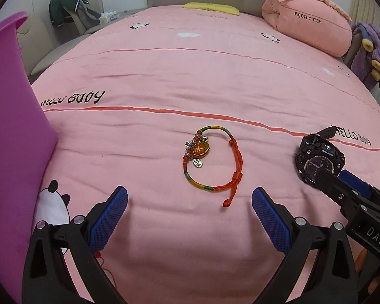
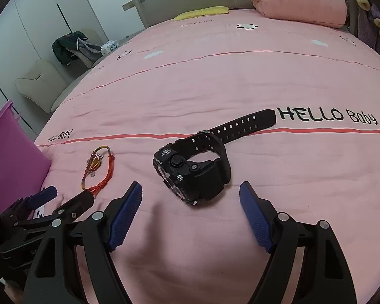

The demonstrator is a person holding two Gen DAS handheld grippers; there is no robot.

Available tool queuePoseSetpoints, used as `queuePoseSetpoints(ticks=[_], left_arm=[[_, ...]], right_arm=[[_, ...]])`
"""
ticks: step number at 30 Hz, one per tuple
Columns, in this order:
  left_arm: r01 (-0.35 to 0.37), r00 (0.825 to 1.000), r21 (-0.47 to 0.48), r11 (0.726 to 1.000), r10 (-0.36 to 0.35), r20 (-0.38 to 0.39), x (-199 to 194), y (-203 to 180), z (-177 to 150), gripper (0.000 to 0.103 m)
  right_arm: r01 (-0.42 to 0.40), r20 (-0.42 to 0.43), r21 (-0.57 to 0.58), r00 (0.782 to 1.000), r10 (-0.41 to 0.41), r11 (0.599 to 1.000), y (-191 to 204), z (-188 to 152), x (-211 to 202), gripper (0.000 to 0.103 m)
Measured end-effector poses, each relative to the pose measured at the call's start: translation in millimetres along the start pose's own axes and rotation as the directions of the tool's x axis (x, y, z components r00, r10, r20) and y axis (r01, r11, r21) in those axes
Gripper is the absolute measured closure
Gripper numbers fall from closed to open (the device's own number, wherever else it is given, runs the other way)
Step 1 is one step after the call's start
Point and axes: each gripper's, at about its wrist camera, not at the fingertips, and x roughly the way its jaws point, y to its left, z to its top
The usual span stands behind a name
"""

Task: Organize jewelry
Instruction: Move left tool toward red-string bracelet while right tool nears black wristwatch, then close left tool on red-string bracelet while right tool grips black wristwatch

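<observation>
Nothing looked put away yet. The red and rainbow cord bracelet with little silver charms (image 1: 211, 163) lay flat on the pink bed cover (image 1: 190, 76), out in the open. The big black plastic wristwatch (image 2: 193, 169) lay on the same cover, near the bracelet but not touching it, with its long strap stretched out behind it.

The left hand-held gripper (image 1: 190, 197) was wide open with its blue pads apart. It held nothing. The bracelet sat just in front of it, and the loose red cord end lay between the two tips.

The right hand-held gripper (image 2: 191, 193) was wide open too, and it held nothing. The watch lay just in front of its pads, not yet between them.

A tall purple plastic bin (image 1: 10, 126) stood at the left side of the bed. I think the jewelry should go in there, but I could not see inside it.

So both things were still to be picked up and moved. The job looked like it was only beginning.
</observation>
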Motion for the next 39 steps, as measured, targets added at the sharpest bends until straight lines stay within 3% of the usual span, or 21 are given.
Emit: queuePoseSetpoints(ticks=[34, 37, 39], left_arm=[[-0.029, 0.999, -0.011, 1.0, 0.029, 0.013, 42.5, -1.6, 18.2, 0.006], [-0.032, 0.999, -0.008, 0.999, 0.032, 0.013, 45.3, -1.7, 18.4, 0.008], [-0.026, 0.999, 0.005, 1.0, 0.026, 0.019, 43.5, -4.1, 18.6, 0.015]], right_arm=[[0.091, -0.025, -0.035, 0.995, -0.092, 0.995, 8.4, 15.8, 39.3, 0.027], [0.104, -0.025, -0.045, 0.994, -0.105, 0.994, 9.9, 15.5, 40.4, 0.028], [0.107, -0.022, -0.05, 0.994, -0.108, 0.993, 11.7, 15.0, 40.3, 0.028]])
